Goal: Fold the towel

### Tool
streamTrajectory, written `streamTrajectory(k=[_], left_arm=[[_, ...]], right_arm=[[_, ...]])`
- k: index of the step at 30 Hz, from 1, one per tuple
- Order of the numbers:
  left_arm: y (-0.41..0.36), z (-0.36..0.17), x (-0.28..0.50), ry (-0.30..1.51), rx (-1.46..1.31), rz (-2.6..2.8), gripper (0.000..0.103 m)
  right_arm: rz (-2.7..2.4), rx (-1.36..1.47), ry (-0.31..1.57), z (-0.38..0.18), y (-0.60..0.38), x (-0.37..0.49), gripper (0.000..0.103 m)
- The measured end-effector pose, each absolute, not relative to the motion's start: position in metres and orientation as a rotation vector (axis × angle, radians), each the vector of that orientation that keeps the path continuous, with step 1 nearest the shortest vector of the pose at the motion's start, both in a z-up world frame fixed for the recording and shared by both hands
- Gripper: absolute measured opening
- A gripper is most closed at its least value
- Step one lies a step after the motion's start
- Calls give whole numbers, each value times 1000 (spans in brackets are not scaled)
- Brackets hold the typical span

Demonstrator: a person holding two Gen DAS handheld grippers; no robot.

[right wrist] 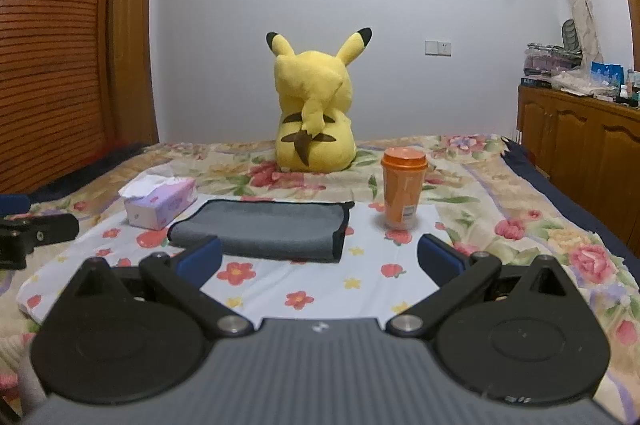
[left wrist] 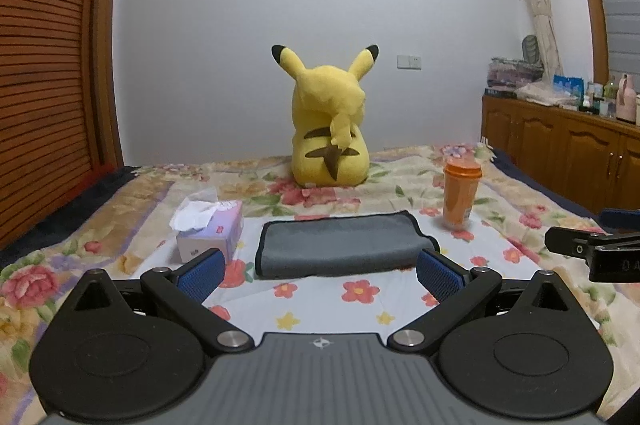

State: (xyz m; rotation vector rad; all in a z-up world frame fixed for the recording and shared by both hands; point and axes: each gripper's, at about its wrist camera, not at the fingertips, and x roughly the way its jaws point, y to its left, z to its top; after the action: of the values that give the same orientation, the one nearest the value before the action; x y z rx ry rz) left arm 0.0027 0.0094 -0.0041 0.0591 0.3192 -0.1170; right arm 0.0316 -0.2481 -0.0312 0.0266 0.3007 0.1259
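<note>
A grey towel (left wrist: 340, 243) with dark edging lies folded into a flat rectangle on the floral bedsheet (left wrist: 328, 305); it also shows in the right wrist view (right wrist: 268, 229). My left gripper (left wrist: 322, 275) is open and empty, just in front of the towel's near edge, not touching it. My right gripper (right wrist: 318, 259) is open and empty, in front of and slightly right of the towel. The right gripper's side shows at the right edge of the left wrist view (left wrist: 592, 249). The left gripper's side shows at the left edge of the right wrist view (right wrist: 32, 233).
A tissue box (left wrist: 212, 229) stands left of the towel. An orange lidded cup (left wrist: 460, 193) stands to its right. A yellow Pikachu plush (left wrist: 330, 129) sits behind. A wooden cabinet (left wrist: 560, 153) with clutter lines the right wall; a slatted wardrobe (left wrist: 44, 65) is left.
</note>
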Motion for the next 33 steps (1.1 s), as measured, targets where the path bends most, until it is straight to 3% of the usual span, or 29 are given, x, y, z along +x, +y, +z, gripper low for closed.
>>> streamTrajectory(k=[33], left_arm=[[11, -3, 3, 315, 53, -115, 103]], right_arm=[[121, 30, 289, -31, -248, 30, 103]])
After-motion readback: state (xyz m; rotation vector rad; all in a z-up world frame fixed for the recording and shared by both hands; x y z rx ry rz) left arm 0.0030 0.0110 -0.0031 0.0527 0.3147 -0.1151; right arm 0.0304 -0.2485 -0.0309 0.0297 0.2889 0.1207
